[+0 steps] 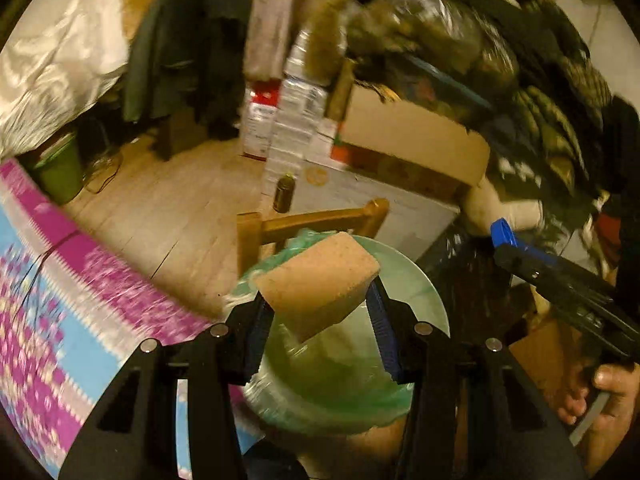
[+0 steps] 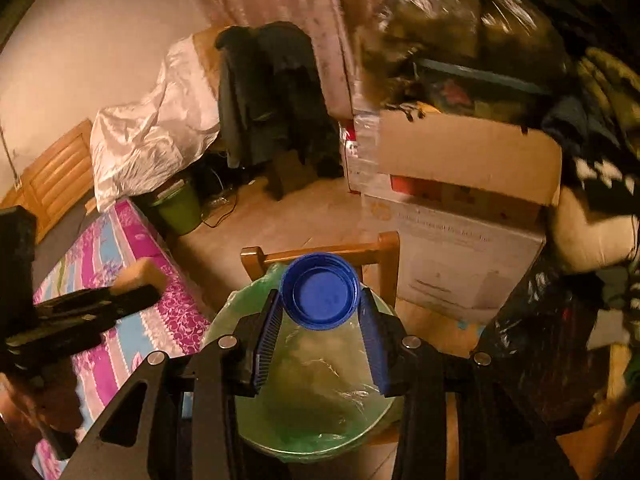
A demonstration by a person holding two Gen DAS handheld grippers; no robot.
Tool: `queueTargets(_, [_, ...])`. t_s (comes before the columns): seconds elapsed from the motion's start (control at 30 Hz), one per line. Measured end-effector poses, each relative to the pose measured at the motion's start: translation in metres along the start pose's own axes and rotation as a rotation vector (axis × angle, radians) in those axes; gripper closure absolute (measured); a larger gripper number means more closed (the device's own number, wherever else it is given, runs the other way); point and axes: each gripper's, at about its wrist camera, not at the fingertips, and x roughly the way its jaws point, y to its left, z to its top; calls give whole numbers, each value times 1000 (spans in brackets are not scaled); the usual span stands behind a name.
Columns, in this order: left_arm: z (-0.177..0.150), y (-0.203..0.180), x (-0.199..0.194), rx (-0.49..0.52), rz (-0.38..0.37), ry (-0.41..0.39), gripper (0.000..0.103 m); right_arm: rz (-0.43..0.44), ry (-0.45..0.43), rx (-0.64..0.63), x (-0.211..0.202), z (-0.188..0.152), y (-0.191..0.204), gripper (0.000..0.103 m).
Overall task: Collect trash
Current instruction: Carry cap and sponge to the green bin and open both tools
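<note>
My left gripper point(image 1: 318, 300) is shut on a tan sponge block point(image 1: 320, 280), held above the mouth of a bin lined with a green bag point(image 1: 420, 292). The right gripper point(image 2: 318, 300) is shut on a round blue bottle cap point(image 2: 320, 290), its hollow side facing the camera, also over the green-lined bin point(image 2: 320, 408). In the left wrist view the right gripper point(image 1: 502, 240) enters from the right with the blue cap point(image 1: 500, 229) at its tip. Seen from the right wrist, the left gripper point(image 2: 132, 284) with the sponge point(image 2: 140, 272) shows at the left.
The bin stands on a wooden chair point(image 2: 320, 256). A bed with a pink and blue cover point(image 2: 132, 320) lies left. Stacked cardboard boxes point(image 2: 460, 208) and dark bags point(image 2: 460, 32) crowd the right. A small green bin point(image 2: 180, 208) and a dark bottle point(image 1: 284, 192) stand on the floor.
</note>
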Motion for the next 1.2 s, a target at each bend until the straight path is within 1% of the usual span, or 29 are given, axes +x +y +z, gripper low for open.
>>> queueTargets(0.03, [3,-9,12,18,6,18,59,-1,6,1,3,0,-6,62])
queueTargets(0.13, [3,-17,26,42,22,45,58,5,29,17,14,-4,-14,62])
queueTargets(0.2, [2,-17,30,36,30,59,58,4,48,17,26,-4,-11,62])
queueTargets(0.33, [1,-19,41,51,71,82,58,4,76,0,46,-5,-7,62])
queueTargets(0.6, [-4,-19,49,94,169,101,58,-21,116,-56,60,-9,10,62])
queueTargets(0.67, [-5,-19,51,110,219,101,58,-32,128,-76,63,-10,15,62])
queueTargets(0.77, [-4,-19,52,116,240,102,58,-43,139,-95,68,-10,20,62])
queueTargets(0.87, [-3,-17,52,109,237,105,58,-40,137,-108,70,-8,24,62])
queueTargets(0.93, [-2,-17,52,109,217,103,56,-35,132,-134,72,-7,28,62])
queueTargets(0.97, [-2,-16,52,106,217,105,49,-40,133,-147,74,-6,28,55])
queueTargets(1.0, [-1,-14,52,94,217,106,38,-52,134,-156,75,-6,30,49])
queueTargets(1.03, [-1,-13,50,84,213,98,35,-65,131,-162,76,-5,30,43])
queueTargets(1.2, [-2,-5,49,55,218,94,34,-60,130,-135,76,-6,25,43])
